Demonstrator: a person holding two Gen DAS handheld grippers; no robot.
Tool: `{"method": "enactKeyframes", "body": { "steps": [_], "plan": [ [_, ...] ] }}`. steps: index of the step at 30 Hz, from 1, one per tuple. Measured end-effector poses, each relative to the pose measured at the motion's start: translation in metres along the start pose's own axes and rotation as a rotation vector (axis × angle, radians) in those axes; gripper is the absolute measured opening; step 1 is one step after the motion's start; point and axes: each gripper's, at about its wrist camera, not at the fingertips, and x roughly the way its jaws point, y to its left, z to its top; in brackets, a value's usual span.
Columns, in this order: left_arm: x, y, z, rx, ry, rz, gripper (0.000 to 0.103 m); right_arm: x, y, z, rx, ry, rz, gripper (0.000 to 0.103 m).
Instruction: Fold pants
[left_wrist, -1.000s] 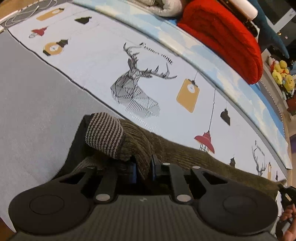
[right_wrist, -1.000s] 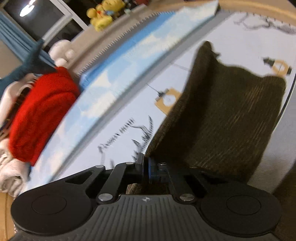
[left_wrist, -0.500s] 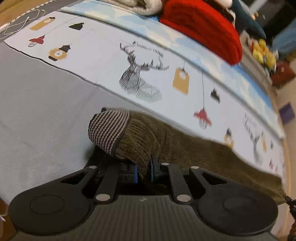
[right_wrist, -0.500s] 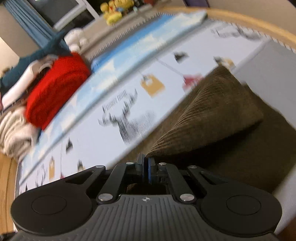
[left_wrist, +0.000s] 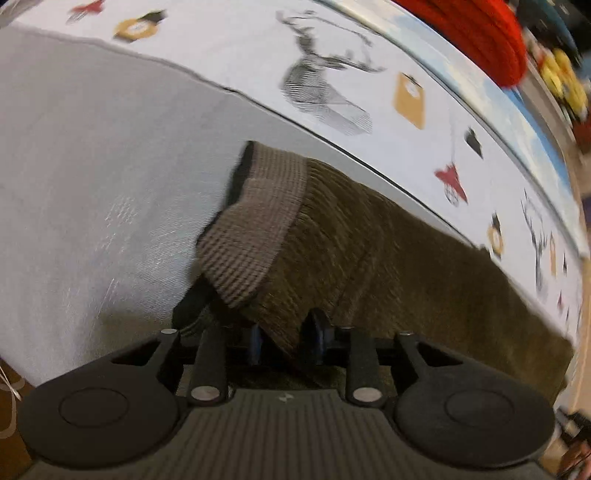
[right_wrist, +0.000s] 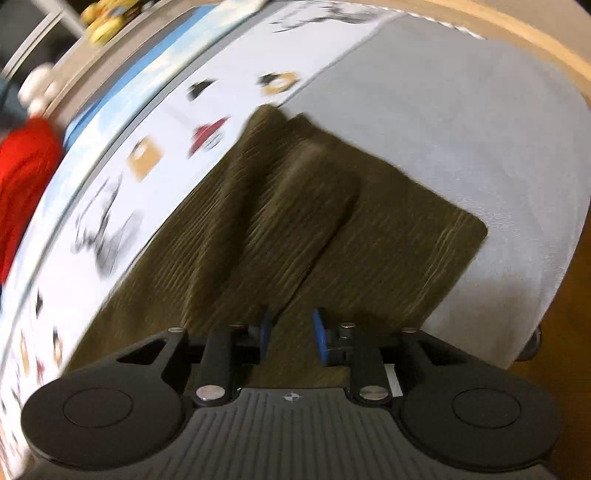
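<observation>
Both hand-held grippers have just been opening vs the earlier frames, where each was pinched tight on the pants. Right one also swept across the bed: earlier the far end of the pants hung lifted in front of it, now that end lies draped over the rest of the fabric.

Left hand-held gripper: jaws spread a bit, a corner of pants still sits between the pads, but pads look slack on it, not pressing. Ribbed cuff is flopped over just ahead of the fingers, striped knit, lighter than the olive corduroy. Pants run from the cuff off to the right edge of view, lying on the grey sheet, far edge along the seam where the printed sheet w/ deer and lantern motifs starts.

Right hand-held gripper: blue pads apart, fabric passes beneath/between them, no visible pinch. Pants here show a folded layer on top, a raised ridge running diagonally up from the pads, and a stitched hem at the right corner lying flat on the grey sheet. Frame is motion-blurred, so whether the top layer lines up w/ the lower one I can't tell, prob slightly offset.

Background: red blanket and yellow plush toys past the far side of the bed, blurred.
</observation>
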Motion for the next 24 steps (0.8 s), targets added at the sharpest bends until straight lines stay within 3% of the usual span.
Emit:
{"method": "enactKeyframes", "body": {
  "steps": [3, 5, 6, 9, 13, 15, 16, 17, 21, 24],
  "plan": [
    [0.003, 0.006, 0.003, -0.054, 0.010, 0.006, 0.038, 0.016, -0.016, 0.018, 0.098, -0.013, 0.045, 0.031],
    [0.003, 0.007, 0.006, -0.076, 0.005, 0.022, 0.044, 0.025, -0.025, 0.030, 0.151, -0.047, 0.046, 0.044],
    [0.002, 0.009, 0.006, -0.085, -0.005, 0.029, 0.049, 0.030, -0.030, 0.035, 0.178, -0.063, 0.030, 0.046],
    [-0.004, 0.016, 0.014, -0.138, -0.054, 0.023, 0.059, 0.046, -0.041, 0.044, 0.243, -0.057, 0.025, 0.047],
    [0.002, 0.024, 0.019, -0.194, -0.041, 0.007, 0.059, 0.058, -0.038, 0.048, 0.242, -0.068, 0.032, 0.048],
    [0.006, 0.023, 0.021, -0.186, -0.037, 0.028, 0.058, 0.058, -0.034, 0.049, 0.207, -0.088, 0.026, 0.037],
    [0.007, 0.022, 0.022, -0.181, -0.038, 0.034, 0.055, 0.059, -0.032, 0.050, 0.194, -0.097, 0.033, 0.016],
    [0.008, 0.019, 0.023, -0.171, -0.041, 0.043, 0.051, 0.059, -0.028, 0.055, 0.177, -0.105, 0.036, 0.008],
    [-0.001, 0.008, 0.022, -0.103, -0.086, 0.076, 0.029, 0.031, -0.012, 0.062, 0.092, -0.231, 0.065, 0.006],
    [-0.022, 0.001, 0.017, -0.070, -0.157, 0.043, 0.025, -0.018, -0.017, 0.064, 0.107, -0.390, 0.127, 0.005]
  ]
}}
